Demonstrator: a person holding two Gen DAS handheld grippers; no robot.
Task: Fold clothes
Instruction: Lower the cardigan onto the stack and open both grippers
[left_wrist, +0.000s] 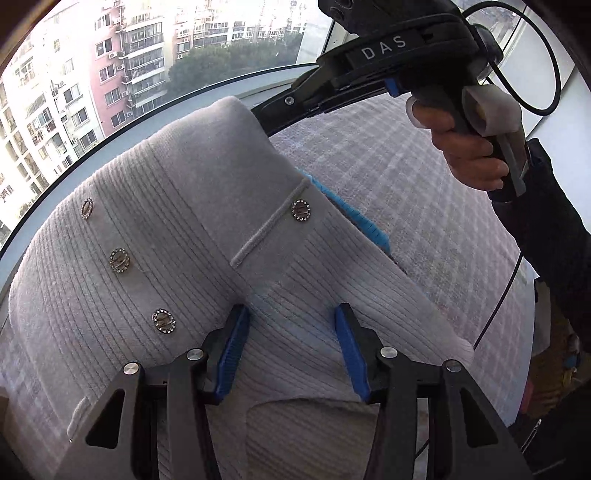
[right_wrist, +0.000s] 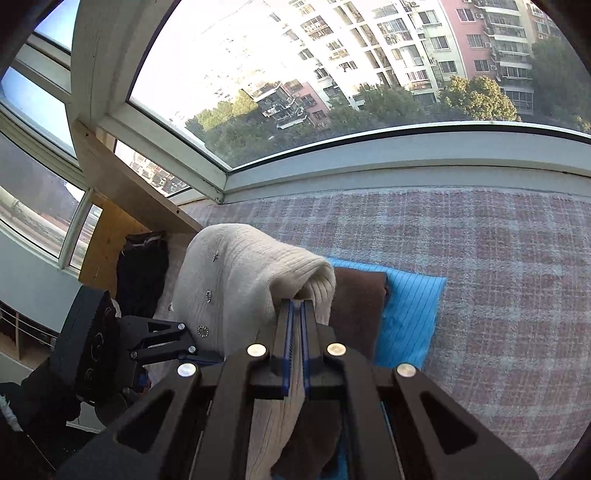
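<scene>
1. Nearest the right wrist camera, the right gripper is clamped on a fold of the cream cardigan.
2. Over the cardigan's ribbed knit, the left gripper stands with fingers apart — gripping nothing.
3. Beneath the cardigan lie a brown garment and a blue cloth — all on the checked blanket.

Bright daylight pouring in through the window — sky's blown out, heavy fisheye bending at the edges, both views otherwise pretty sharp
</scene>
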